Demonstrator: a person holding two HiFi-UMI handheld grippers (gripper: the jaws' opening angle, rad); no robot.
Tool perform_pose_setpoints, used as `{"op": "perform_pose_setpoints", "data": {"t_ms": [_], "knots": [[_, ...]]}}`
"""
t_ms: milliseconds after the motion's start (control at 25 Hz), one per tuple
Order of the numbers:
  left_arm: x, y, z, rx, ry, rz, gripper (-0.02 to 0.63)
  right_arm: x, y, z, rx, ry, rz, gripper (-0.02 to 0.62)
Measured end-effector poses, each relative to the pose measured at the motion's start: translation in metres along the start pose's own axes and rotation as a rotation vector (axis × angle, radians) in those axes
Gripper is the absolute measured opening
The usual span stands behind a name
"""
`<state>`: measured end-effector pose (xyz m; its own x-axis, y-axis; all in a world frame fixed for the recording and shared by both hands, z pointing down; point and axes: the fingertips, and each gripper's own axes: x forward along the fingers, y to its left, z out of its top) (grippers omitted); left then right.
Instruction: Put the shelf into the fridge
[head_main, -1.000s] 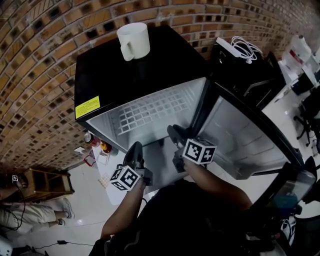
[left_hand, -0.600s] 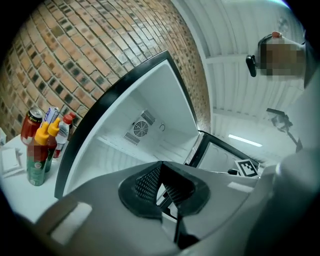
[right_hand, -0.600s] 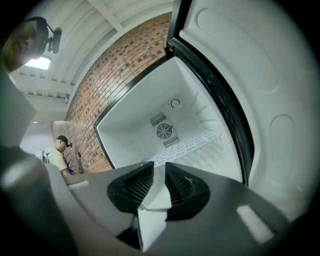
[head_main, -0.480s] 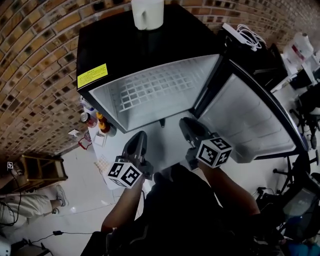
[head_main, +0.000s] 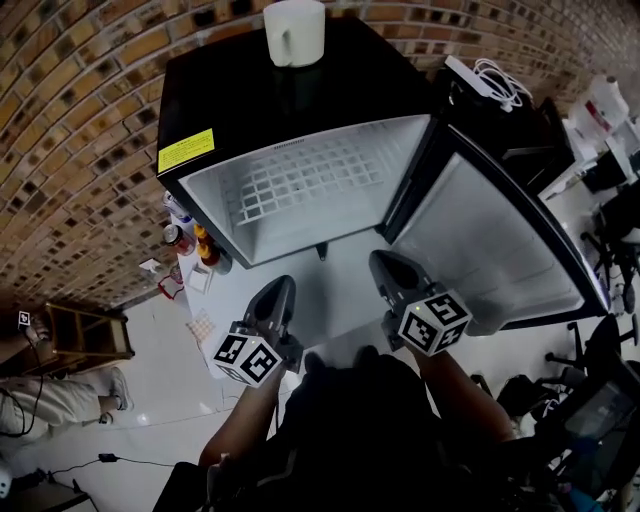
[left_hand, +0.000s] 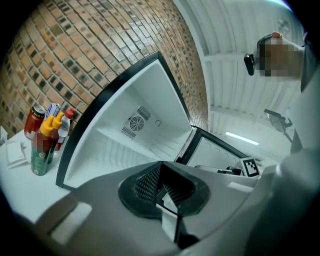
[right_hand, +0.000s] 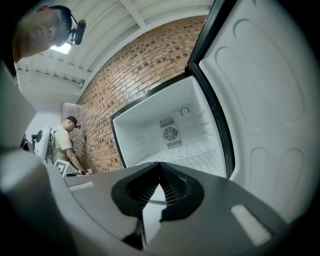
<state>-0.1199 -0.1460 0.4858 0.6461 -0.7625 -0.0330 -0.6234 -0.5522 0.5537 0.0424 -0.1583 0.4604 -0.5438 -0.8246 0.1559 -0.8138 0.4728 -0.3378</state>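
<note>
Overhead, we see our left gripper (head_main: 278, 292) and right gripper (head_main: 386, 268) held in front of the open fridge (head_main: 250, 90), with the white wire shelf (head_main: 310, 185) lying inside its compartment. Along the left gripper view, we find its jaws pressed together on nothing. Along the right gripper view, the jaws have just been closing and meet empty, the shelf ahead inside the fridge.

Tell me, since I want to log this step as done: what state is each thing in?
Fridge, door swung wide open.
Shelf, lying level inside the fridge.
Mug, upright on the fridge top.
Left gripper, jaws shut, nothing between them.
Right gripper, jaws just closed, nothing between them.
</note>
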Motion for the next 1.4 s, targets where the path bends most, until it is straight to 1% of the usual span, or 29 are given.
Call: {"op": "perform_pose_setpoints", "data": {"t_ms": [120,240,360,400,520,560,680,800,880,960,1040,1120,1200,1240,1320,1400], "knots": [[0.002,-0.014,0.007,0.017,-0.020,0.019,-0.011,-0.010,-0.009,0.008,-0.054,0.019,0.003,0.006],[0.001,-0.029,0.012,0.036,-0.046,0.047,-0.011,-0.016,-0.014,0.018,-0.082,0.019,0.042,0.006],[0.002,-0.040,0.008,0.062,-0.034,0.084,-0.011,-0.021,-0.023,0.018,-0.127,0.060,0.049,0.008],[0.000,-0.043,0.008,0.077,-0.034,0.103,-0.011,-0.022,-0.024,0.018,-0.126,0.068,0.062,0.008],[-0.007,-0.051,0.011,0.150,-0.042,0.173,-0.011,-0.031,-0.019,0.027,-0.067,0.048,0.152,0.006],[-0.009,-0.053,0.012,0.171,-0.041,0.193,-0.011,-0.035,-0.019,0.032,-0.056,0.045,0.167,0.006],[-0.012,-0.059,0.016,0.197,-0.045,0.237,-0.011,-0.045,-0.021,0.044,-0.060,0.048,0.184,0.006],[-0.016,-0.070,0.023,0.228,-0.040,0.291,-0.011,-0.049,-0.023,0.051,-0.058,0.035,0.219,0.006],[-0.019,-0.078,0.028,0.255,-0.046,0.332,-0.011,-0.046,-0.029,0.049,-0.047,0.035,0.227,0.006],[-0.023,-0.082,0.028,0.294,-0.039,0.351,-0.011,-0.041,-0.036,0.041,-0.039,0.046,0.211,0.006],[-0.029,-0.083,0.024,0.291,-0.025,0.357,-0.011,-0.038,-0.036,0.030,-0.026,0.062,0.195,0.006],[-0.037,-0.082,0.024,0.258,-0.031,0.345,-0.010,-0.038,-0.026,0.025,-0.022,0.063,0.209,0.006],[-0.041,-0.082,0.022,0.236,-0.040,0.301,-0.010,-0.035,-0.015,0.023,-0.038,0.061,0.227,0.006],[-0.044,-0.083,0.020,0.231,-0.035,0.270,-0.011,-0.032,-0.012,0.022,-0.044,0.063,0.221,0.006],[-0.053,-0.083,0.021,0.249,-0.006,0.215,-0.010,-0.027,-0.003,0.022,-0.036,0.049,0.193,0.006],[-0.064,-0.080,0.033,0.311,0.015,0.204,-0.011,-0.021,0.012,0.028,-0.042,0.019,0.189,0.006]]}}
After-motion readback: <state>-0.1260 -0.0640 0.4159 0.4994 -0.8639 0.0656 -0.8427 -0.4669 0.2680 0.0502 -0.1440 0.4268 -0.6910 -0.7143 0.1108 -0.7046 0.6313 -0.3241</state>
